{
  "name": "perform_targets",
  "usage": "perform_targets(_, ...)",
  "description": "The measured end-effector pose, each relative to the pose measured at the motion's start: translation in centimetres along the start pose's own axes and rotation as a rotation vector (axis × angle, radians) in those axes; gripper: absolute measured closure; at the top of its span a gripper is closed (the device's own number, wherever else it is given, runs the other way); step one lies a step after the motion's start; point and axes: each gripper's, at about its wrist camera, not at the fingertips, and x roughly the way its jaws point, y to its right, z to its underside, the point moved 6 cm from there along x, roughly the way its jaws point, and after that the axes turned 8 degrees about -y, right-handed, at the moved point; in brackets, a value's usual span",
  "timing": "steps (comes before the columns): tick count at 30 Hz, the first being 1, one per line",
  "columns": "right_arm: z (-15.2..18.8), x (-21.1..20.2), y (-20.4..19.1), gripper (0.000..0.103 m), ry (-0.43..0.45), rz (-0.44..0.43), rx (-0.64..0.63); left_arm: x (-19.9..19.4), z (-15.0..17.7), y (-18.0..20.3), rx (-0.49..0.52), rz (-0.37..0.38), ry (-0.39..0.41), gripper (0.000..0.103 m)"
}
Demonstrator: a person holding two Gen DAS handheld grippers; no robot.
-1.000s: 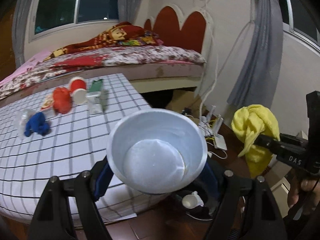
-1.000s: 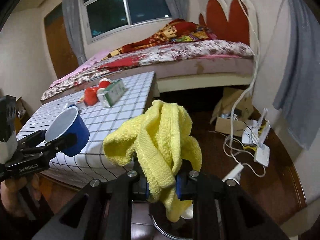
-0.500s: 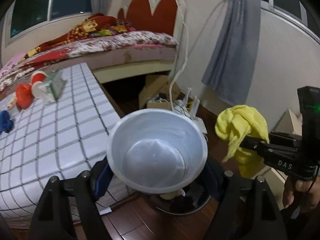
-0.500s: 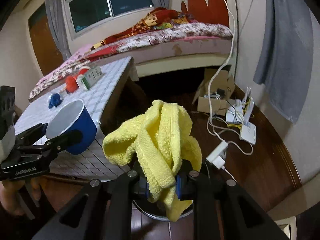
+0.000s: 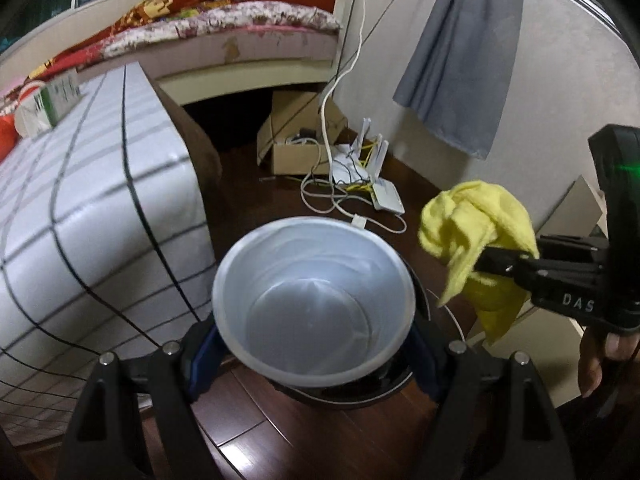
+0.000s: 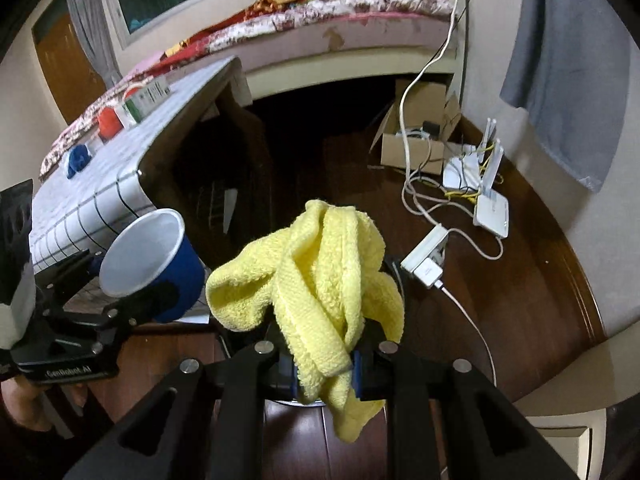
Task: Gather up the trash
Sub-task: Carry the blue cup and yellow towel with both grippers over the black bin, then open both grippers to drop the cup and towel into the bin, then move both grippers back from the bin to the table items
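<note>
Our left gripper has its fingers pinching a blue cup with a white inside, mouth toward the camera, held above the dark floor. Under the cup, from 4 to 6 o'clock, we see the rim of a round dark bin, mostly hidden. Our right gripper has its fingers clamped on a crumpled yellow cloth, which droops below them; in the left wrist view the cloth hangs at 3 o'clock of the cup, near but apart from it. At 9 to 10 o'clock lies the checked surface, carrying a green-and-white carton, a red object and a blue object. A white router sits on the floor at 2 o'clock.
</note>
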Motion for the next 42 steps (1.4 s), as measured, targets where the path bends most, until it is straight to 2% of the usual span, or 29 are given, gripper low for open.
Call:
perform_targets(12,-0.4,5.7,0.1,0.084,-0.133,0.005,-0.032,4.0,-0.5,-0.6,-0.033,0.036,-0.067,0.024)
perform_targets(15,-0.4,6.9,0.0,0.082,-0.151,0.011,-0.054,5.2,-0.5,-0.5,-0.043,0.072,-0.091,0.023)
perform_targets(16,-0.3,7.5,0.3,0.076,-0.167,0.028,-0.065,5.5,-0.4,-0.8,-0.053,0.071,-0.098,0.021)
perform_targets(17,0.0,8.0,0.7,0.05,-0.185,0.053,-0.064,5.9,-0.2,-0.9,-0.065,0.063,-0.11,0.014)
perform_targets(18,0.3,8.5,1.5,0.027,-0.201,0.095,-0.047,6.1,0.0,-1.3,-0.083,0.056,-0.114,0.011)
perform_targets(21,0.6,8.6,3.1,0.023,-0.208,0.119,0.005,6.1,0.7,-2.1,-0.109,0.04,-0.115,0.004)
perform_targets(23,0.7,8.3,3.5,0.022,-0.208,0.118,0.024,6.1,0.9,-2.3,-0.106,0.018,-0.117,0.003)
perform_targets(27,0.7,8.0,3.4,0.006,-0.212,0.143,0.019,5.8,1.3,-2.6,-0.113,-0.007,-0.112,0.003)
perform_targets(42,1.1,6.2,0.8,0.005,-0.189,0.138,-0.04,3.0,1.7,-4.0,-0.109,-0.09,-0.071,0.003)
